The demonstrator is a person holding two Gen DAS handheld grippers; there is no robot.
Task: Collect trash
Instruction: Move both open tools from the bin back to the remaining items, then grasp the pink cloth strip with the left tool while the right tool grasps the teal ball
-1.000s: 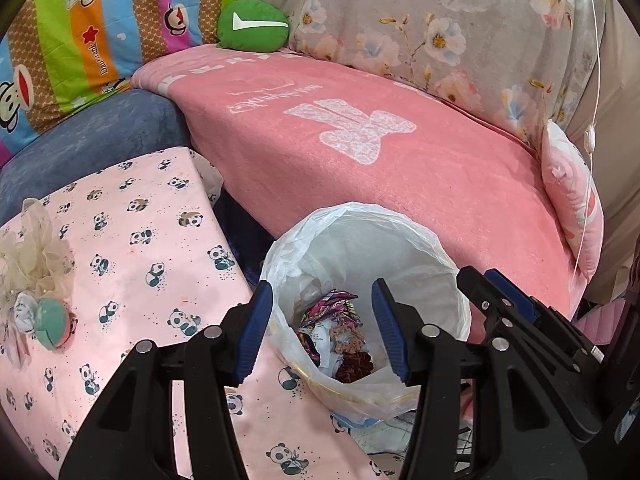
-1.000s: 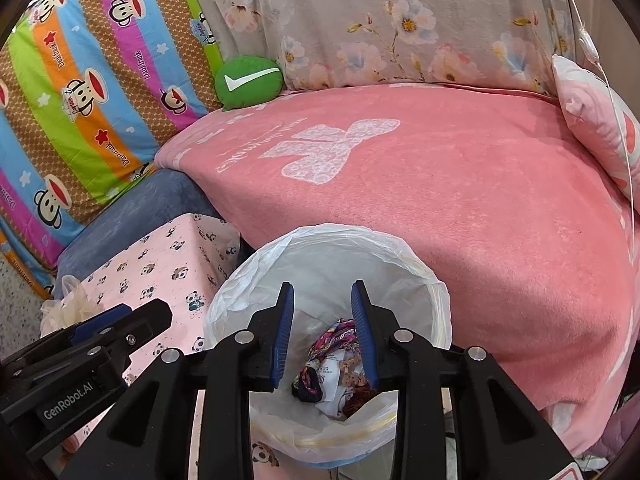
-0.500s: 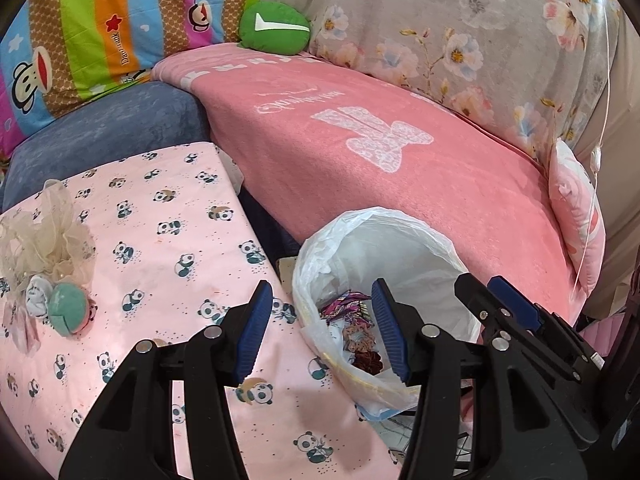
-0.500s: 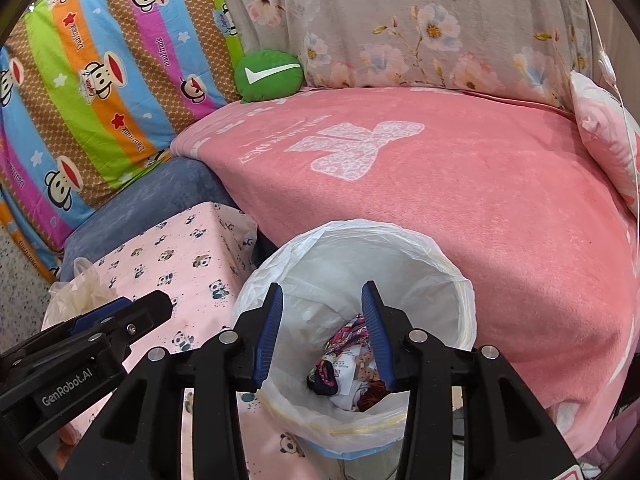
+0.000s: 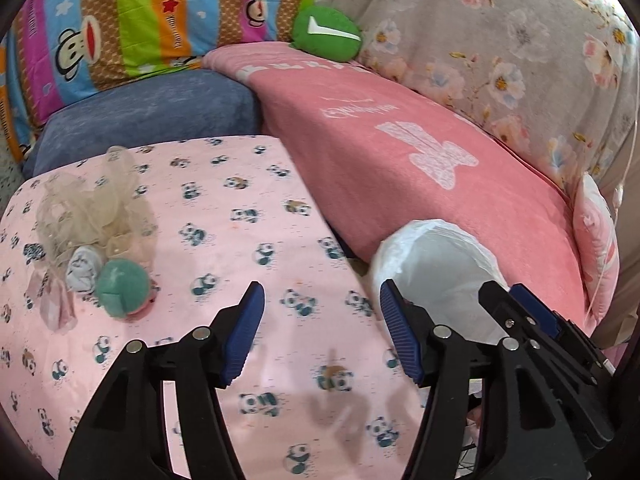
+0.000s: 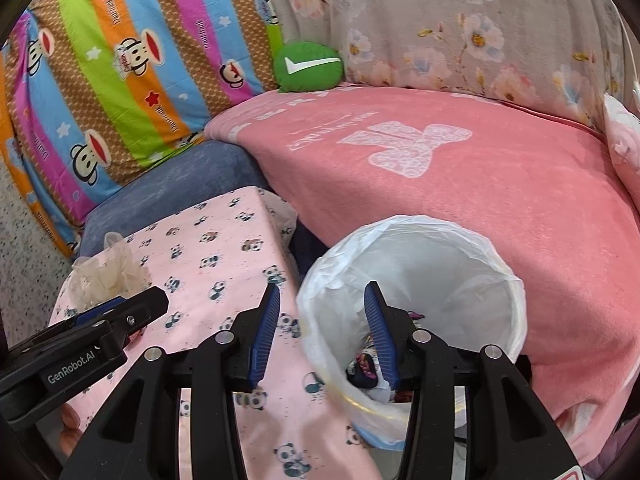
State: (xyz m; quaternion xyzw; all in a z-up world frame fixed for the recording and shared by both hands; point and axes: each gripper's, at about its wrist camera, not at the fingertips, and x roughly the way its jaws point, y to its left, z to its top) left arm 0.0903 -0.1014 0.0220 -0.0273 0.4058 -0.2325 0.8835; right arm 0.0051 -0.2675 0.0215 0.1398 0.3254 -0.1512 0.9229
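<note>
While hovering low over the near part of the panda-print tabletop (image 5: 240,208), holds the left gripper (image 5: 321,286) with its jaws spread apart and nothing between them, likely lined up for a reach toward the clutter at the far left. Shows the right gripper (image 6: 322,288) equally spread and empty, poised over the near-left rim of the lined bin (image 6: 420,248), probably the handiest spot for dropping things in. Sets that bin just right of the tabletop and against the pink blanket (image 6: 460,184) on the sofa, seemingly so that each drop needs only a short swing. Finds the trash yet to be collected clustered at the tabletop's left edge: a cream mesh bundle (image 5: 88,204), a teal ball (image 5: 120,288), a pale crumpled scrap (image 5: 82,268) and a pink wrapper (image 5: 52,304), all touching or just beside one another. Counts two grippers, one bin, one green cushion (image 5: 324,36) far back, and four loose pieces on the tabletop. Leaves the dark wrappers (image 6: 364,364) at the bin's bottom uncounted, being too tangled and half hidden.
</note>
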